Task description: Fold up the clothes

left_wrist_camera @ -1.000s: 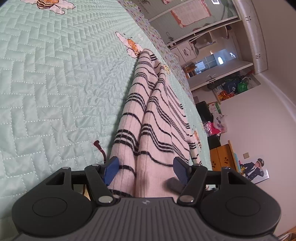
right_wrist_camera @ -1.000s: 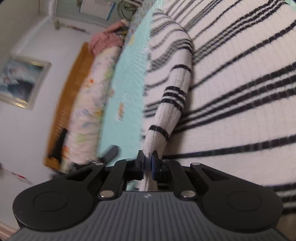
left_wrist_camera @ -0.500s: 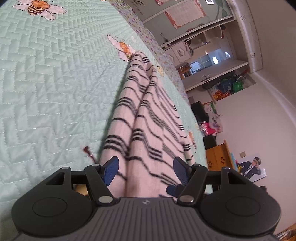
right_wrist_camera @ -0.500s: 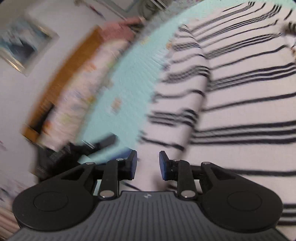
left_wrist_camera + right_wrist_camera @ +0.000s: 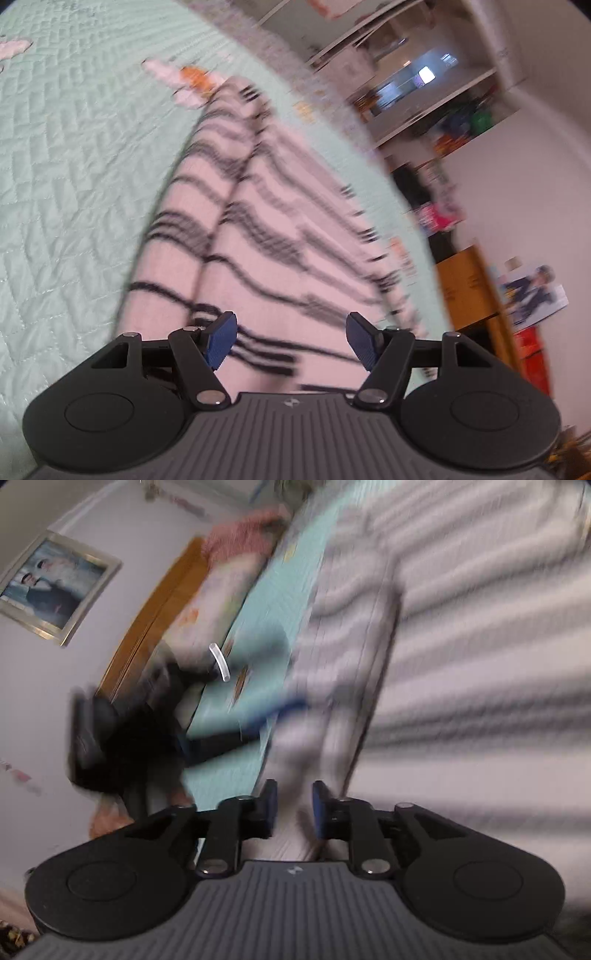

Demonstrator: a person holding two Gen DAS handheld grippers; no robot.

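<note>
A white sweater with black stripes (image 5: pixel 258 221) lies flat on the mint quilted bedspread (image 5: pixel 74 166). My left gripper (image 5: pixel 291 339) hangs open just above the sweater's near part, and its blue pads grip nothing. In the right wrist view the sweater body (image 5: pixel 480 664) fills the right side, with a sleeve (image 5: pixel 347 664) folded along its left edge. My right gripper (image 5: pixel 294 805) straddles the near end of that sleeve. Its jaws are closing, with a gap still showing and the fabric loose between the pads. Both views are blurred by motion.
A wooden headboard (image 5: pixel 147 613), patterned pillows (image 5: pixel 218 590) and a framed picture (image 5: pixel 51 587) lie to the left. A dark blurred shape (image 5: pixel 122 731) hovers by the bed edge. Shelves (image 5: pixel 424 74) and a wooden cabinet (image 5: pixel 472 288) stand beyond the bed.
The right gripper let go of the sleeve end it was pinching, and its jaws now stand apart around it. The left gripper slid sideways over the sweater, still wide open.
</note>
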